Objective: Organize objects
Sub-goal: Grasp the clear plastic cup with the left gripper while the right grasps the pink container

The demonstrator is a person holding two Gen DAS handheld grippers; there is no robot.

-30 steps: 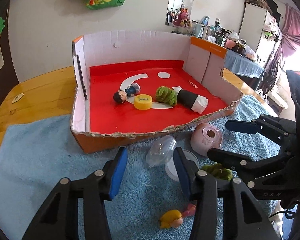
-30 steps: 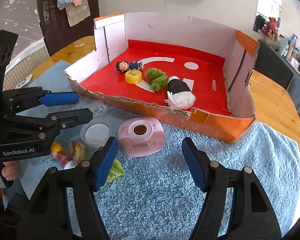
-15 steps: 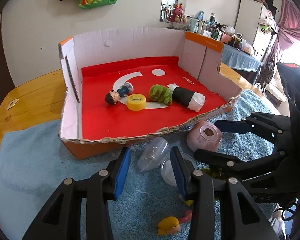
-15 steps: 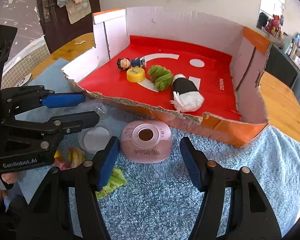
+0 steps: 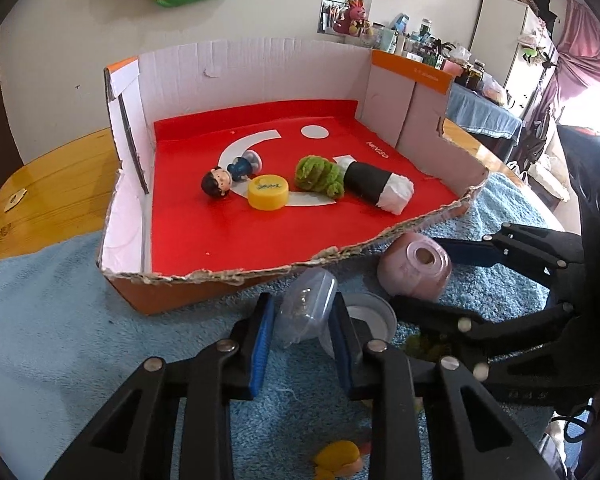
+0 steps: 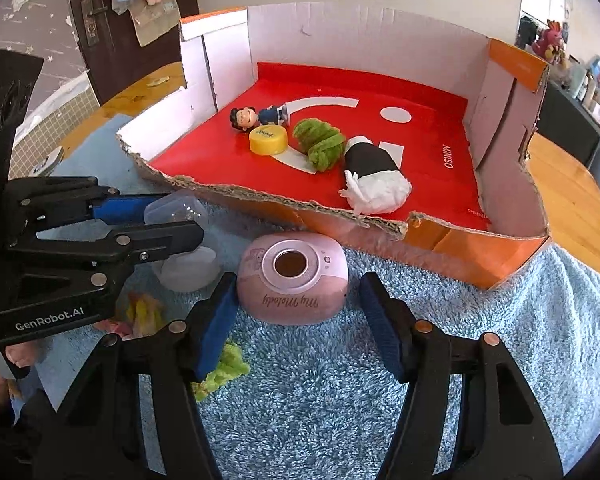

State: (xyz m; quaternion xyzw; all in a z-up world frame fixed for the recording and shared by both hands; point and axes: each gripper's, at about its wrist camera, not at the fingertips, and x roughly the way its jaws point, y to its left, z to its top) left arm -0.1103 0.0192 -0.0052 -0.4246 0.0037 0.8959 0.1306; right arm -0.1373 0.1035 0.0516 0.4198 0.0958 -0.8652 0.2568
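Left tongs [image 5: 302, 338]: your fingers stand on either side of the clear capsule shell [image 5: 309, 306], pads close against its flanks. Contact on the left pad cannot be told; read them as narrowed around it, not yet clamped.
Right tongs [image 6: 296, 330]: held wide apart, with the pink speaker [image 6: 293, 278] in the gap just ahead and a margin on both sides. Neither pad touches it.
Capsule shell, lie: directly ahead of your left tongs, domed end pointing far and slightly right, its long axis running roughly along the fingers. It rests on the blue towel [image 5: 60, 320].
Pink speaker, lie: broad face up, its width set across your right fingers, on the towel just near of the torn front wall.
Nearer arm: left for the shell, right for the speaker; neither needs to cross.
White round lid [image 5: 370, 316]: touching or just beside the shell on its right, close to your right-hand pad. In my judgement it may get dragged.
Cardboard box [image 5: 260, 64]: far of both tongs, red floor, low torn front edge.
Already in box: figurine [image 5: 230, 176], yellow cap [image 5: 269, 192], green fuzzy bundle [image 5: 320, 174], black-and-white roll [image 5: 376, 186].
Near on the towel: a small yellow toy [image 5: 336, 458].
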